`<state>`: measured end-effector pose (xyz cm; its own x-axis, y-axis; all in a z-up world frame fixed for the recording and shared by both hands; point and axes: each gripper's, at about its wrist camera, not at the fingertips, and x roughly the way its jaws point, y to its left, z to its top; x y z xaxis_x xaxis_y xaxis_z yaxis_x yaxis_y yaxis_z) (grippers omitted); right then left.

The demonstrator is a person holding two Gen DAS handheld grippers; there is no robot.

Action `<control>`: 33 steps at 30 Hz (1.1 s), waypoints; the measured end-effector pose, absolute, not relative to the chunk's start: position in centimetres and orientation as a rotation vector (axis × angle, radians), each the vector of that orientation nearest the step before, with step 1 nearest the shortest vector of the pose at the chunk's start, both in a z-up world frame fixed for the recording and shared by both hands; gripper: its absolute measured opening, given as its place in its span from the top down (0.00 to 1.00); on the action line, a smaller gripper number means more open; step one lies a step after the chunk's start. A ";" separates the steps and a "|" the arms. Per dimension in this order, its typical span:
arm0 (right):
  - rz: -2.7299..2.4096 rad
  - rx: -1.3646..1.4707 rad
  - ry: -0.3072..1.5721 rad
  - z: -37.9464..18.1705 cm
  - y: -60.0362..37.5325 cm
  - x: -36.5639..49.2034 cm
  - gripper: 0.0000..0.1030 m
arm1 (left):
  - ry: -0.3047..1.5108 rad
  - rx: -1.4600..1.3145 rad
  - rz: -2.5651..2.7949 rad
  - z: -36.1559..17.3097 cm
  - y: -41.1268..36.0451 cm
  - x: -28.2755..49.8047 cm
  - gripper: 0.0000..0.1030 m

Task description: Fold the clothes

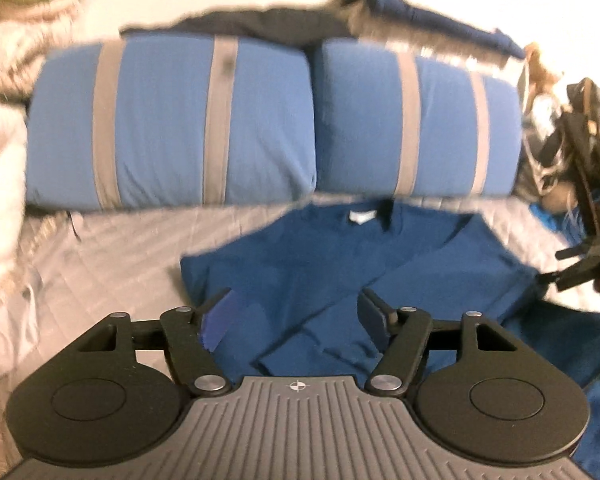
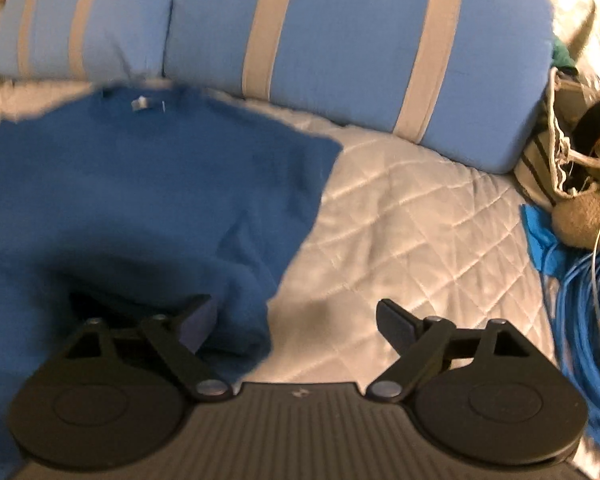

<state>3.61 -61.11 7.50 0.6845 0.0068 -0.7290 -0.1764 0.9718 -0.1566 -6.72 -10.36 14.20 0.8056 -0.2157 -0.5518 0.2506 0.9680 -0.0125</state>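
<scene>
A dark blue shirt [image 1: 320, 264] lies on a grey quilted bed cover [image 1: 112, 264], collar and white tag [image 1: 358, 216] toward the pillows, with folds across its lower part. My left gripper [image 1: 296, 300] is open and empty, hovering over the shirt's lower middle. The right gripper [image 1: 580, 264] shows at the right edge of the left wrist view, near the shirt's right side. In the right wrist view the right gripper [image 2: 296, 316] is open and empty above the shirt's right edge [image 2: 140, 200], its left finger over the cloth and its right finger over the quilt [image 2: 412, 232].
Two light blue pillows with grey stripes [image 1: 172, 120] [image 2: 360, 52] lie behind the shirt. A pale blanket pile [image 1: 4, 100] sits at the left. Bags, a twine ball [image 2: 584, 216] and coiled blue cable [image 2: 580, 312] lie at the right.
</scene>
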 end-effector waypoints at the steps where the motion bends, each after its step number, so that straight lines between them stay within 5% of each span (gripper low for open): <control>1: 0.097 -0.236 0.800 7.6 -61.1 3.5 0.07 | 0.568 0.062 -0.247 14.8 -10.3 -7.2 0.30; 23: 0.025 0.077 0.264 32.7 -73.1 -8.7 0.00 | 0.269 0.103 -0.220 28.4 -7.8 -14.2 0.24; 33: 0.061 0.080 0.140 39.7 -75.1 -15.9 0.00 | 0.189 0.087 -0.236 33.1 -6.2 -19.0 0.24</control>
<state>-15.91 -75.05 39.73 0.9884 0.0662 -0.1370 -0.0550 0.9949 0.0841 -19.03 -6.25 33.15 0.9546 -0.2240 -0.1965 0.2404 0.9686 0.0633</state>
